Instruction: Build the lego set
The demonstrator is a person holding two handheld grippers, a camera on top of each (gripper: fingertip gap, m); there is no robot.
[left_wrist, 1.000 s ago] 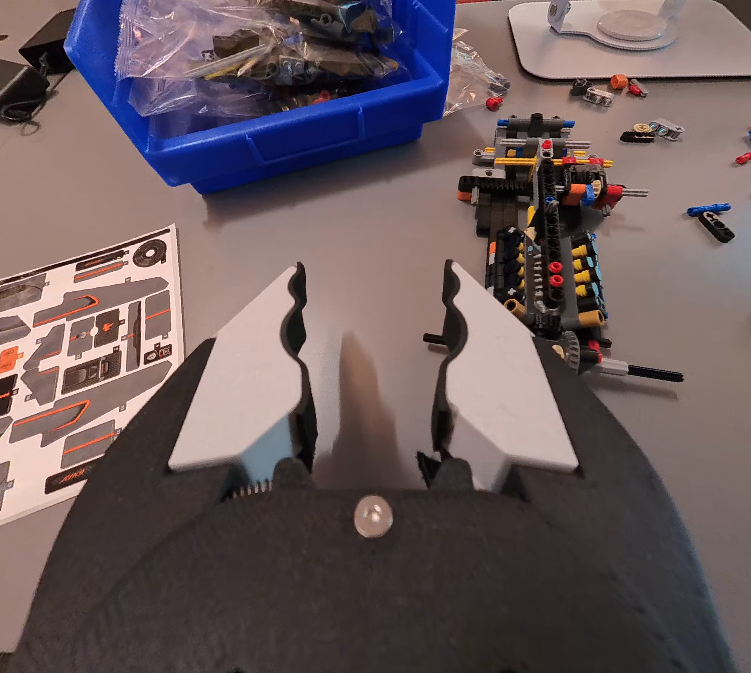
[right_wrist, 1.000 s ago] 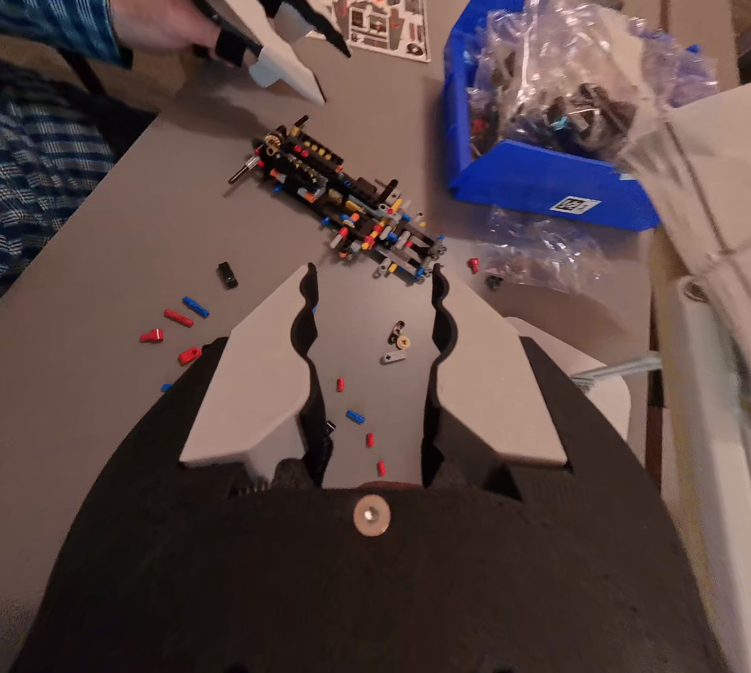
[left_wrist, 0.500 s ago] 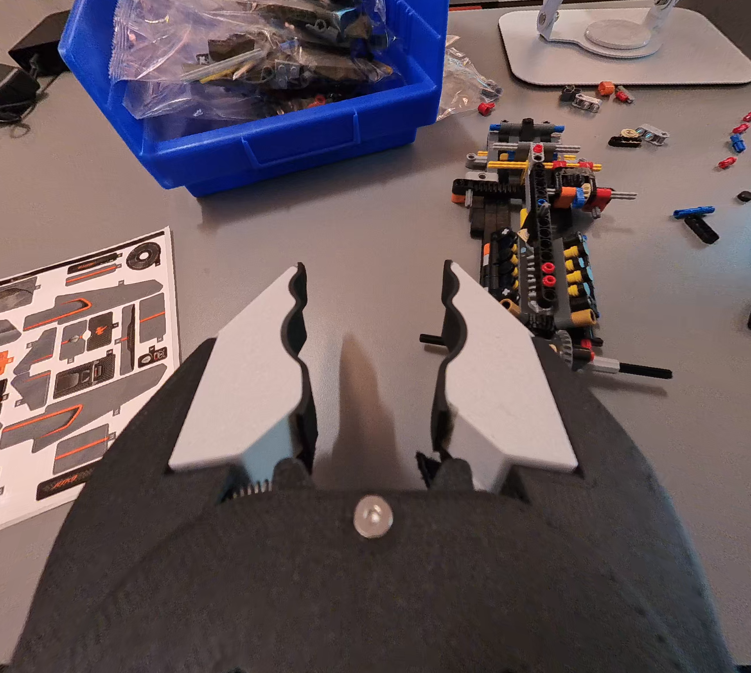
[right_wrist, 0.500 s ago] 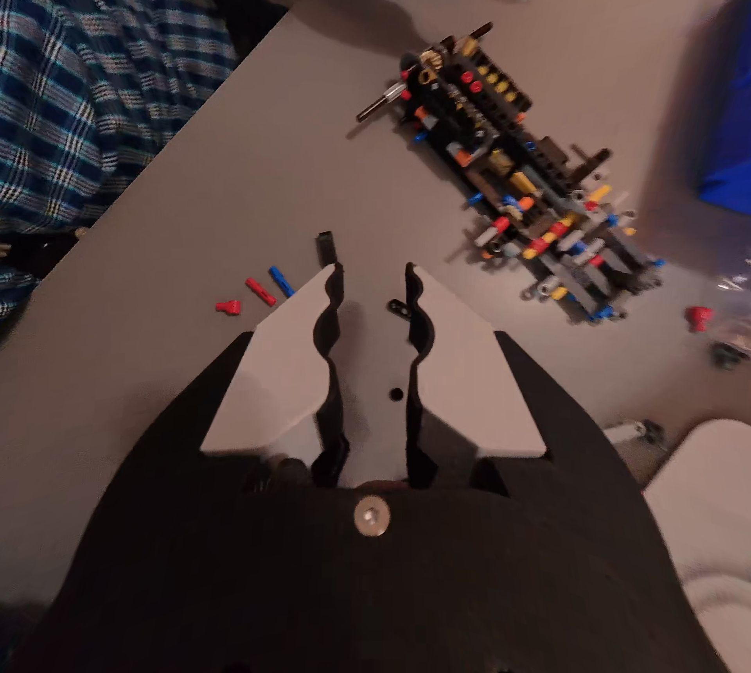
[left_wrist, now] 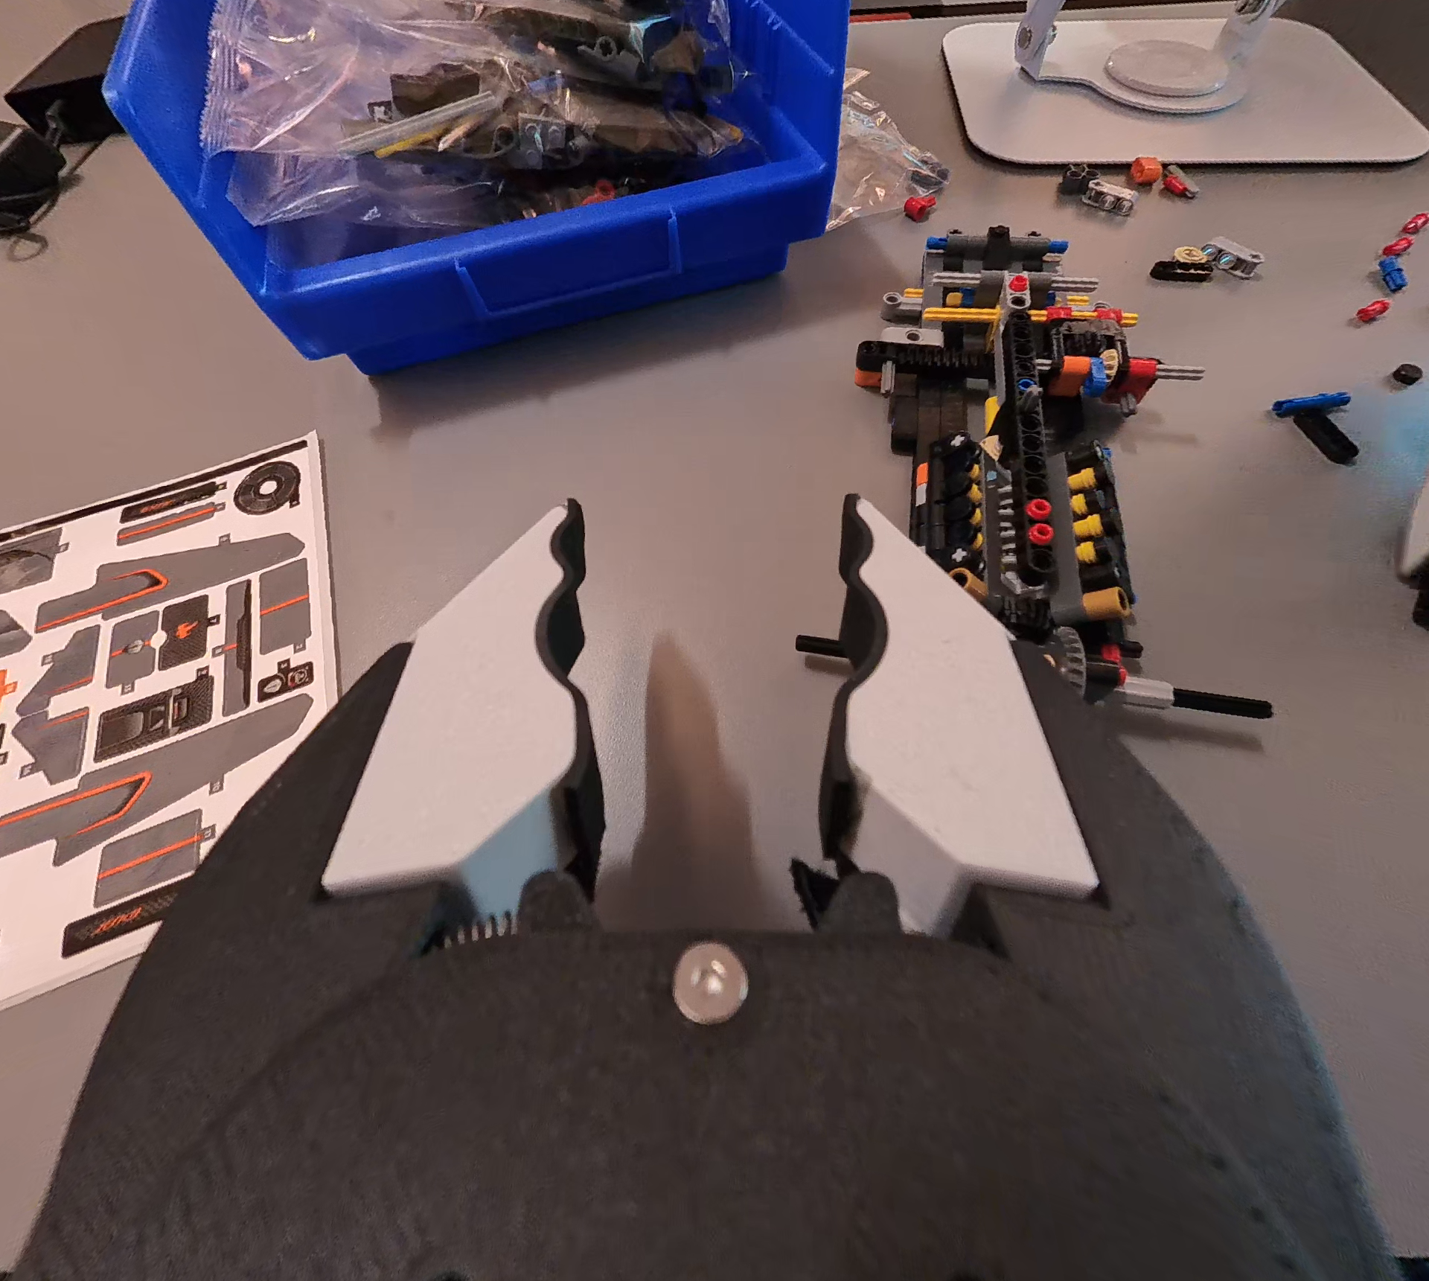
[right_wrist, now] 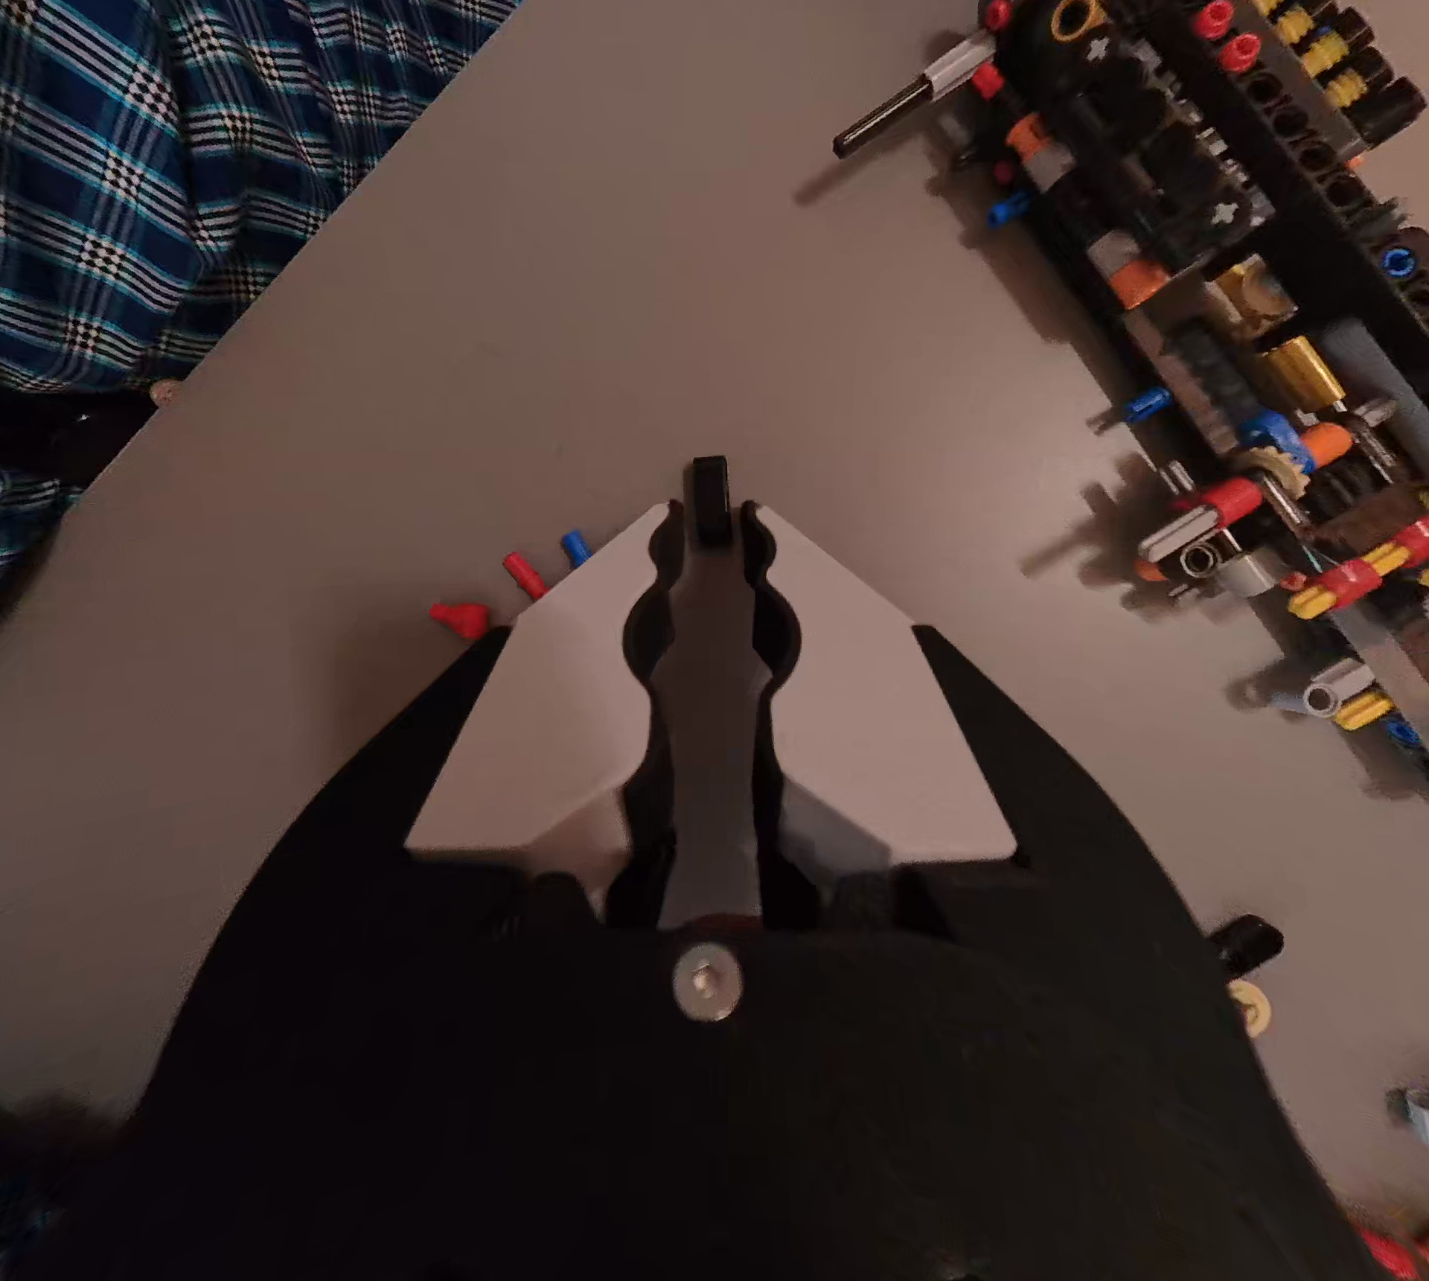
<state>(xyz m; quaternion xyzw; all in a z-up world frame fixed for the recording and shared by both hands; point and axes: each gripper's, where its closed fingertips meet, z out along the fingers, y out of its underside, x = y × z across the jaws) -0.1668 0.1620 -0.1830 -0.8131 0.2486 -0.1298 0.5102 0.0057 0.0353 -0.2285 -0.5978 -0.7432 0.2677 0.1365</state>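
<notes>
- My right tool (right_wrist: 711, 509) sits at the centre of its frame, fingertips nearly closed on either side of a small black piece (right_wrist: 710, 497) lying on the bench (right_wrist: 619, 238). I read it as pinching that piece, though I can't tell whether the grip is firm yet.
- My left tool (left_wrist: 707, 509) is released, jaws wide apart with only bare bench between them, hanging low centre in its frame.
- The half-built lego model (left_wrist: 1013, 463) lies flat at right of the left view, just beside the left tool's right finger (left_wrist: 928, 664); in the right view it fills the upper right.
- Red and blue pins (right_wrist: 533, 575) lie just left of the right tool's tip.
- Step in hand, as I judge it: picking a loose part.
- Next: confirm the pinch, lift clear of the pins, carry it to the model, and bring the left tool over to steady the model.
- The blue bin (left_wrist: 541, 285) of bagged parts is at upper left and the sticker sheet (left_wrist: 155, 664) at left.
</notes>
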